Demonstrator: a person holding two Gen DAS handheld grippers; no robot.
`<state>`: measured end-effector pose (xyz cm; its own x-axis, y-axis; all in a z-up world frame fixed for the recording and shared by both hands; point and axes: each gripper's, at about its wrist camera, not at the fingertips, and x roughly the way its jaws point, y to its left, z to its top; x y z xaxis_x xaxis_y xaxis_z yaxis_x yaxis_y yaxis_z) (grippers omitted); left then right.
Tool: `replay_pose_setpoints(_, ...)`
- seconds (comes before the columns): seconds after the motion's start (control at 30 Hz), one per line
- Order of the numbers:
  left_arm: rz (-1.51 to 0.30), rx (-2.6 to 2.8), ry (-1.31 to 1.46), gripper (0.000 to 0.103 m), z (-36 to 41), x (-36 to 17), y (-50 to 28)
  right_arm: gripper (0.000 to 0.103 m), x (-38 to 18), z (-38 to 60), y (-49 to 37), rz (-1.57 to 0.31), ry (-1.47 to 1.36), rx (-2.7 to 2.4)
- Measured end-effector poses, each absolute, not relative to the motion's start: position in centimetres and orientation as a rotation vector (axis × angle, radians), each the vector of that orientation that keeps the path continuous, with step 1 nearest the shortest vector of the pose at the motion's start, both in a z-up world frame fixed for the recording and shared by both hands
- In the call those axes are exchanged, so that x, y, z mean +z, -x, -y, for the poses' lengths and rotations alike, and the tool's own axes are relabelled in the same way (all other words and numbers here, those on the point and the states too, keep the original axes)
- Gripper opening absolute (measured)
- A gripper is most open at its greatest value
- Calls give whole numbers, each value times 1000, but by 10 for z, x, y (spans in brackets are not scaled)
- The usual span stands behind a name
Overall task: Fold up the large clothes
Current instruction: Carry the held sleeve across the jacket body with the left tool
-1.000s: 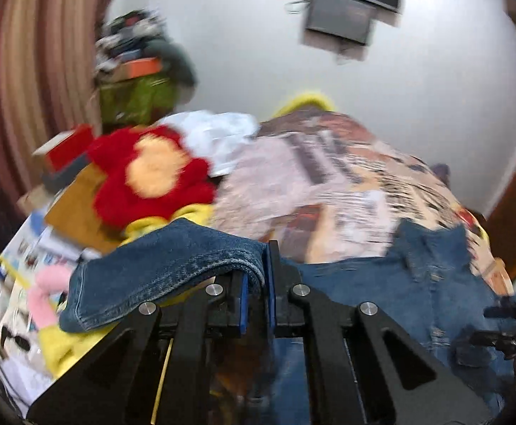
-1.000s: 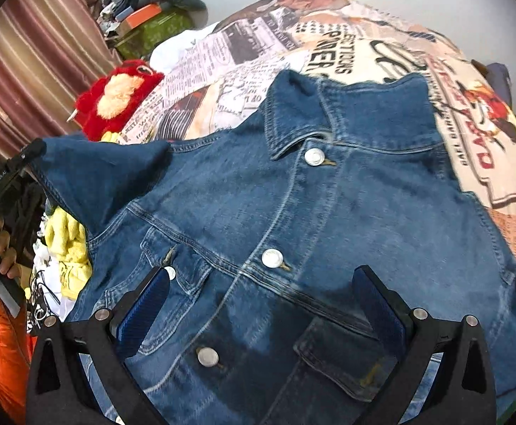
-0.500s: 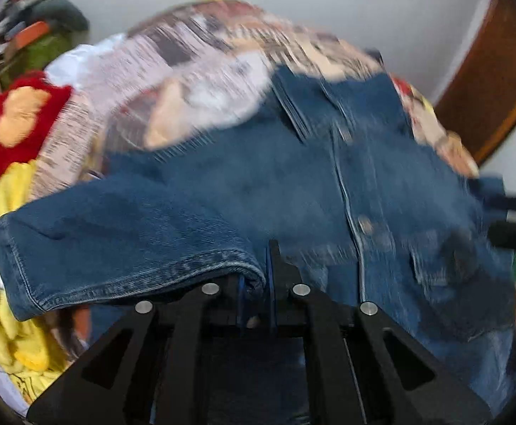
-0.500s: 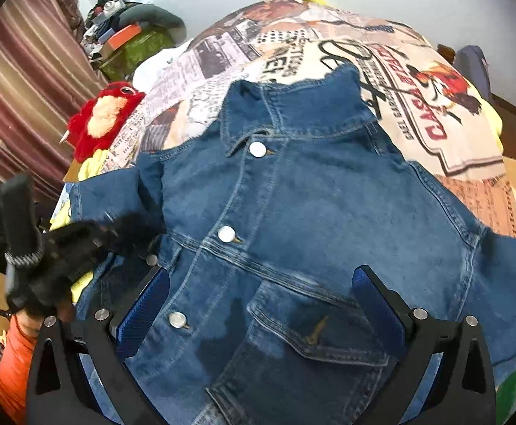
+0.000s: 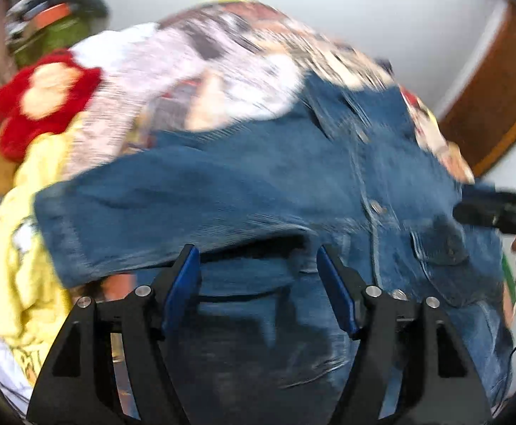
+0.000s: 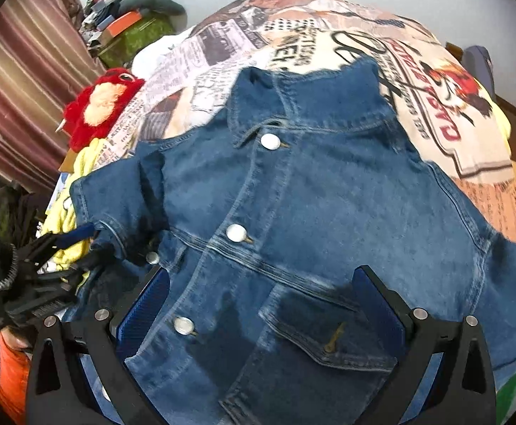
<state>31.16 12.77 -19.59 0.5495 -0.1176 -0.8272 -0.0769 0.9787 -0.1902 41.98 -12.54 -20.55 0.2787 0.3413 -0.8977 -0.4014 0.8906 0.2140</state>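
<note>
With both the left gripper [image 5: 258,285] and right gripper [image 6: 261,304] spread wide and empty above the buttoned blue denim jacket [image 6: 311,212], its released sleeve [image 5: 173,212], draped just ahead of the left fingers, may spring back open.

Left tool [image 5: 258,283] opened — sleeve [image 5: 173,212] released onto jacket [image 6: 329,230].
</note>
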Motion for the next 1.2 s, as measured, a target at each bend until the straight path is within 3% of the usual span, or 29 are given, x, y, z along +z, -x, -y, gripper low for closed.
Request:
replay_pose_setpoints(0.17,-922,111,306,73,-196,-186,-292,103,-204,98,-418,-1170,105,528)
replay_pose_setpoints(0.43,-985,265,555,73,-280,-243,-273,103,-216,55,-420,-1184,199,559)
replay_pose_setpoints(0.77,-1013,189,804,72,-296,-295,-291,103,-231,34,-426,-1221,231,571)
replay_pose_setpoints(0.87,-1002,239,795,60,-301,-297,-298,103,-232,40,-431,-1233,199,561)
replay_pose_setpoints(0.93,-1009,283,752,41,-301,-297,-302,103,-231,45,-434,-1242,173,551)
replay_pose_setpoints(1.1,-989,353,552,24,-284,-281,-300,103,-229,65,-440,-1259,102,520)
replay_pose_setpoints(1.2,-939,368,451,21,-270,-256,-298,103,-223,78,-441,-1247,81,508)
